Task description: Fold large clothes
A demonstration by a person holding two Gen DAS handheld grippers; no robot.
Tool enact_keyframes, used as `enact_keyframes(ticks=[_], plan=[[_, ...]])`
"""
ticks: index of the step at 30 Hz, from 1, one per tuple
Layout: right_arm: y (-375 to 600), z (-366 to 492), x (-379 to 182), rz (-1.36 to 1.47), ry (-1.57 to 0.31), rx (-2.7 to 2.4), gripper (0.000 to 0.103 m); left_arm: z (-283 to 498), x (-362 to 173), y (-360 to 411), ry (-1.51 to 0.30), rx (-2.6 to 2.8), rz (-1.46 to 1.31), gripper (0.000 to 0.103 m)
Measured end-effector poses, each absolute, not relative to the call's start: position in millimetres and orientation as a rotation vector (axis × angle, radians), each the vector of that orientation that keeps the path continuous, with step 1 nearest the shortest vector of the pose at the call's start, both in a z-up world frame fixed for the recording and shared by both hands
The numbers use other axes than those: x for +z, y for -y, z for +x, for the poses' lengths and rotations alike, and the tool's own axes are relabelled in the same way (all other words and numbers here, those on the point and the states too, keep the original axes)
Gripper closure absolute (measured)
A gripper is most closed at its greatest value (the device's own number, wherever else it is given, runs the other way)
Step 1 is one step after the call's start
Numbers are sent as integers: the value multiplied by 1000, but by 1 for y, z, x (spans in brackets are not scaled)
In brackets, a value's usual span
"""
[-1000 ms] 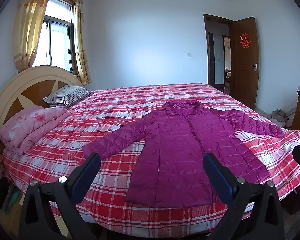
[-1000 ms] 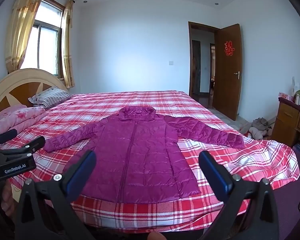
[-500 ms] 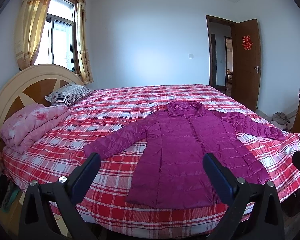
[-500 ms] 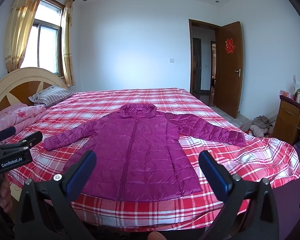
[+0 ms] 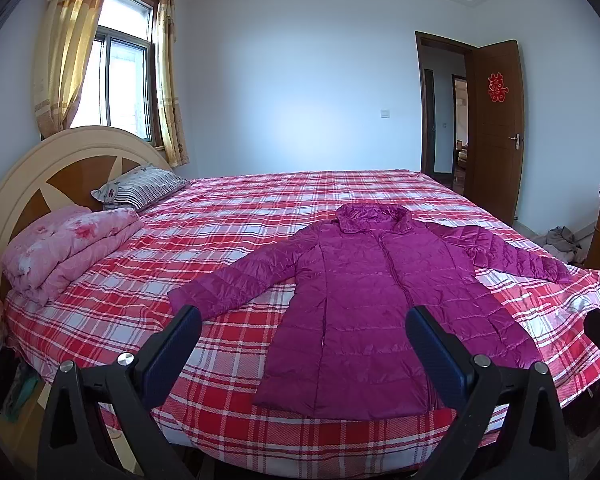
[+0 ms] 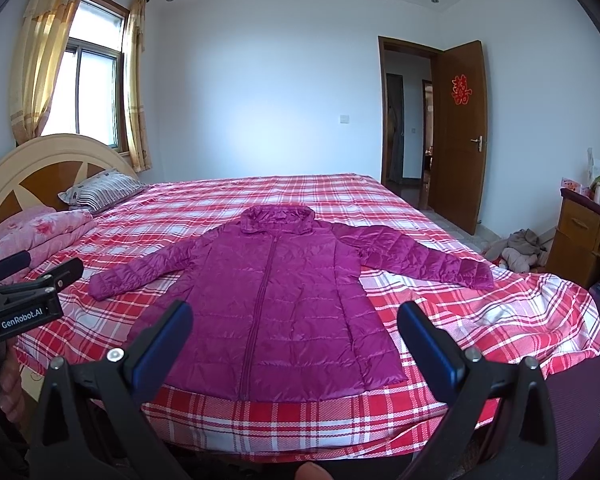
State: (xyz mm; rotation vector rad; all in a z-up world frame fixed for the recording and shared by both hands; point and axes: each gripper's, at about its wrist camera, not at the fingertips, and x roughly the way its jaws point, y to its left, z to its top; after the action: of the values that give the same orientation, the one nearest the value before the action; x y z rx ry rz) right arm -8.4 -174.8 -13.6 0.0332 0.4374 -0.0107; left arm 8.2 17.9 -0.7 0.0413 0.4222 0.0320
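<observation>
A magenta quilted long coat lies flat and face up on the red plaid bed, collar toward the far side, both sleeves spread out, hem at the near edge. It also shows in the right wrist view. My left gripper is open and empty, held above the near bed edge in front of the coat's left half. My right gripper is open and empty, in front of the hem. The left gripper also shows at the left of the right wrist view.
A folded pink quilt and a striped pillow lie by the round headboard at left. A wooden dresser and a heap of clothes on the floor stand at right. A door is open behind.
Both views have tilted down slightly and drawn a little nearer to the bed. The coat has not moved and both grippers stay open.
</observation>
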Motion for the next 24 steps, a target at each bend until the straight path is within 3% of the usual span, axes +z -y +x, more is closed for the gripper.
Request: enact_keyframes(ticks=[24], plan=[[174, -8, -14, 34, -440, -10, 0, 9, -1, -21, -420, 44, 32, 1]])
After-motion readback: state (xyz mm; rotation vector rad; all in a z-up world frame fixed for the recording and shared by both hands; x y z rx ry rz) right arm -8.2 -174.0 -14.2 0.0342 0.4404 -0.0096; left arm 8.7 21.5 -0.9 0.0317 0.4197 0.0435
